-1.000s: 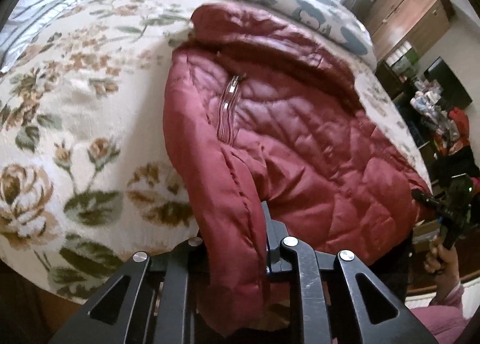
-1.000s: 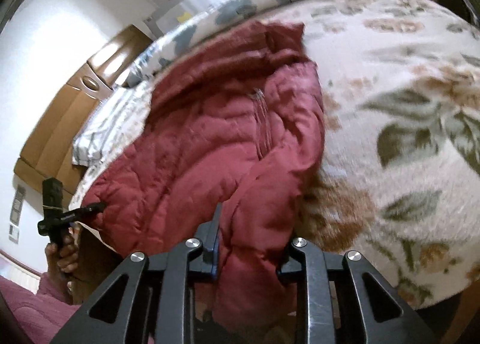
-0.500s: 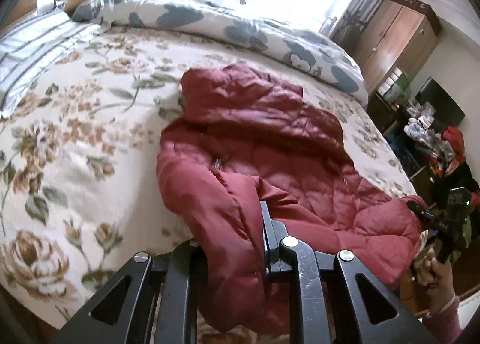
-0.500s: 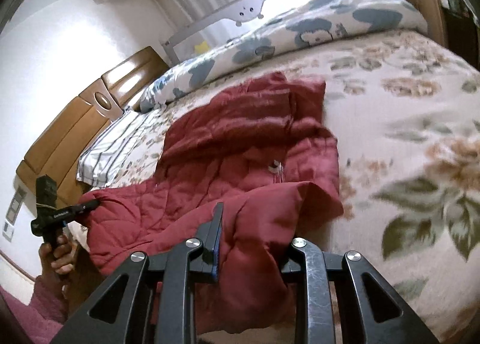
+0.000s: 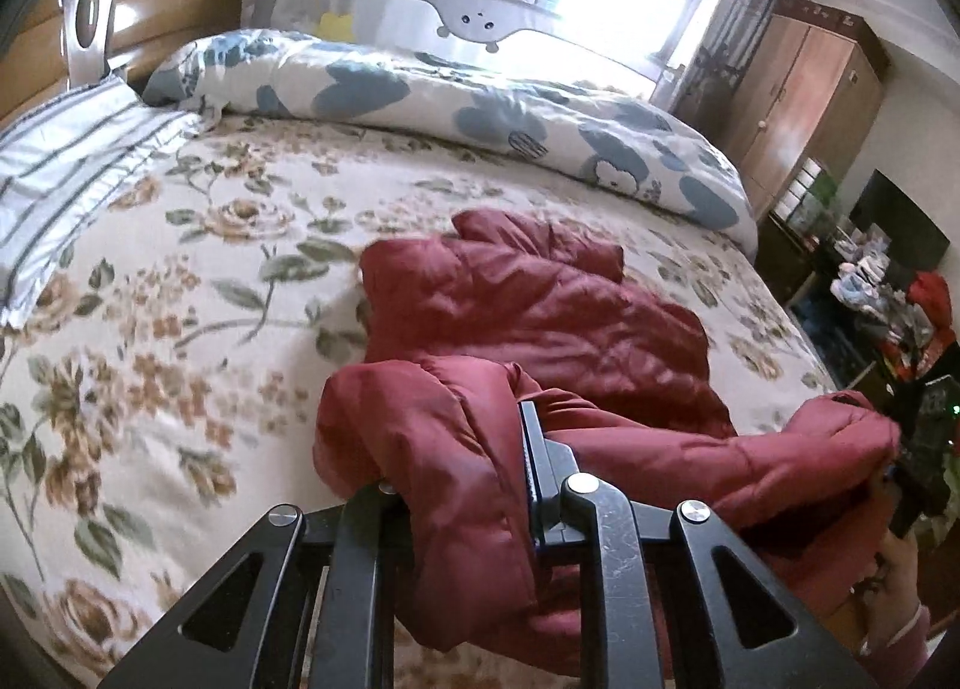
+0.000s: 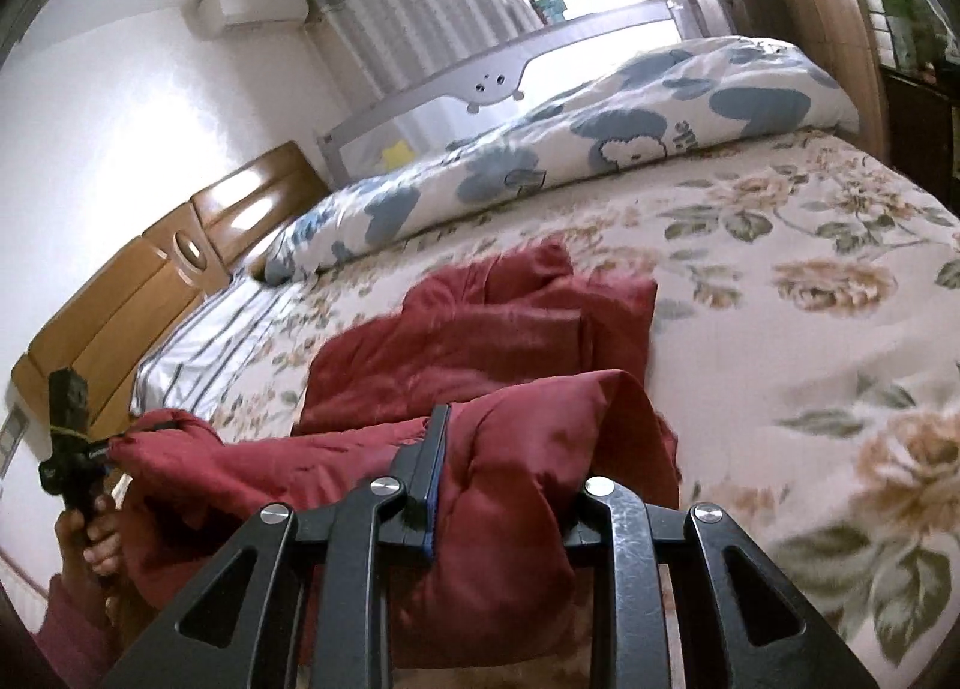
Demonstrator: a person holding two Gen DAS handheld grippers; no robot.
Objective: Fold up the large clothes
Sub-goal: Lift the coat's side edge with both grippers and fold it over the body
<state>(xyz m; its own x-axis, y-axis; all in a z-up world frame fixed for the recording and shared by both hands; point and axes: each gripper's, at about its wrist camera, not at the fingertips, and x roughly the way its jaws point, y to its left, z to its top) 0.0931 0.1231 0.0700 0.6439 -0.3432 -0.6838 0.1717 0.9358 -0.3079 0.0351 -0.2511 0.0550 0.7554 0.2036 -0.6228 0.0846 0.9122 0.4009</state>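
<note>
A dark red quilted jacket [image 5: 540, 317] lies on the flowered bedspread [image 5: 180, 281], its collar end toward the far pillows. My left gripper [image 5: 462, 449] is shut on the jacket's bottom hem at one corner, and the cloth bulges up between the jaws. In the right wrist view my right gripper [image 6: 510, 449] is shut on the other corner of the jacket [image 6: 480, 341]. Both corners are lifted off the bed and the hem stretches between them. Each view shows the other gripper [image 6: 66, 449] and the hand holding it at the picture's edge.
A rolled blue-and-white duvet [image 5: 480, 107] lies across the far side of the bed. A striped pillow [image 5: 66, 167] sits by the wooden headboard [image 5: 120, 11]. A wardrobe [image 5: 804, 95] and a cluttered dark shelf [image 5: 888, 293] stand to the right of the bed.
Both grippers have risen and moved toward the far side of the bed, carrying the hem up and over the jacket's body. The zip and lower front are now covered.
</note>
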